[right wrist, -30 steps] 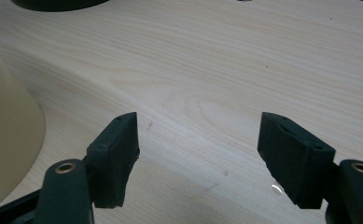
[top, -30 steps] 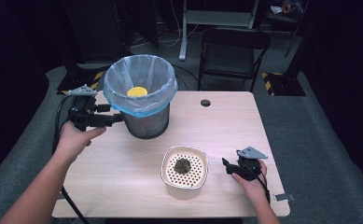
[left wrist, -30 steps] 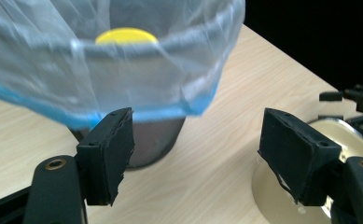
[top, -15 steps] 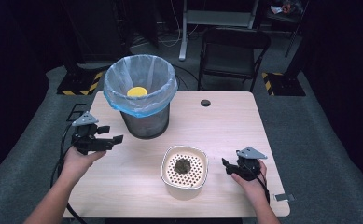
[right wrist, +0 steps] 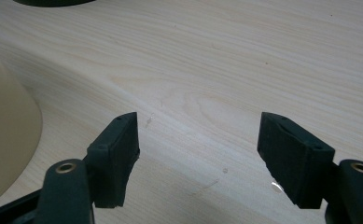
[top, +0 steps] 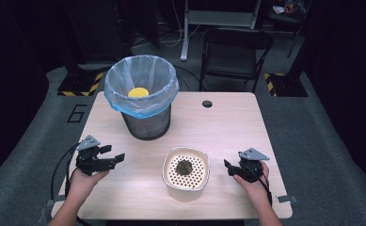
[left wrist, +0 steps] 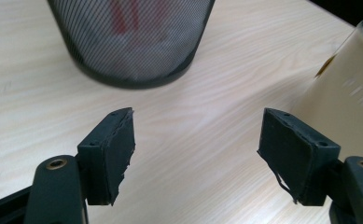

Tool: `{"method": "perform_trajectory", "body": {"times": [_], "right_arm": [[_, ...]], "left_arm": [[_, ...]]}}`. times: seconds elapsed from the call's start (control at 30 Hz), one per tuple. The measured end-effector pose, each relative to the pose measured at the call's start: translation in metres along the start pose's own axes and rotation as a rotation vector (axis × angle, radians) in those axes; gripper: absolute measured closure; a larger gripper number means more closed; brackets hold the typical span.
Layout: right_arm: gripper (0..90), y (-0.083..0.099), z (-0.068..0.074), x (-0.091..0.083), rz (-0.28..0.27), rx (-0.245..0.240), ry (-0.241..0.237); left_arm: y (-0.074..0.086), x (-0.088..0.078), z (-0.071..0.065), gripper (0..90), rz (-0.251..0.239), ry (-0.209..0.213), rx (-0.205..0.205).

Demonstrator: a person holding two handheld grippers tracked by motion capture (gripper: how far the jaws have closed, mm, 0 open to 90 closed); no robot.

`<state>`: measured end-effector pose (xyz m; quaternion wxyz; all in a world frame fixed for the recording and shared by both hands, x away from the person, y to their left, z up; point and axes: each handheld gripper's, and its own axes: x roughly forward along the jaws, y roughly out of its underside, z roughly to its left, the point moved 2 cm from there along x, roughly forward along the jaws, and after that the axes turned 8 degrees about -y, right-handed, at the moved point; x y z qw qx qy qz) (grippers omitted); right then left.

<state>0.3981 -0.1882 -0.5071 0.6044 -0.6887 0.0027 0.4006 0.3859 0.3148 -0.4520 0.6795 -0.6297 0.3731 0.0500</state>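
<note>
While I hold both tools low over the table (top: 218,122), my left gripper (top: 116,157) at 8 o'clock and my right gripper (top: 227,167) at 4 o'clock have wide, empty jaws. Between them stands the cream bowl (top: 186,168) with a dark lump (top: 185,165). At 11 o'clock, the lined bin (top: 143,101) holds something yellow (top: 138,92). I judge the lump remains to be thrown away.

On the table (top: 227,127): bin (top: 143,101) at the back left, bowl (top: 186,173) in front, between left gripper (top: 109,157) and right gripper (top: 228,167).
</note>
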Motion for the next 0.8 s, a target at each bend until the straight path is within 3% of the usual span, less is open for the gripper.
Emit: {"method": "perform_trajectory", "body": {"times": [0.2,0.53,0.63,0.7,0.8], "right_arm": [[28.9,0.000,0.000,0.001,0.002,-0.006,-0.004],[28.9,0.001,-0.001,0.001,0.007,-0.011,0.001],[28.9,0.001,-0.002,0.001,0.010,-0.008,0.000],[28.9,0.002,-0.004,0.002,0.011,-0.011,0.004],[28.9,0.003,-0.007,0.001,0.014,0.002,0.013]], "left_arm": [[0.022,0.007,0.007,26.0,0.001,-0.022,-0.027],[0.051,0.022,0.025,24.6,0.068,-0.064,-0.060],[0.058,0.026,0.031,24.2,0.079,-0.089,-0.080],[0.061,0.028,0.034,24.0,0.068,-0.100,-0.119],[0.064,0.029,0.040,21.8,0.076,-0.125,-0.125]]}}
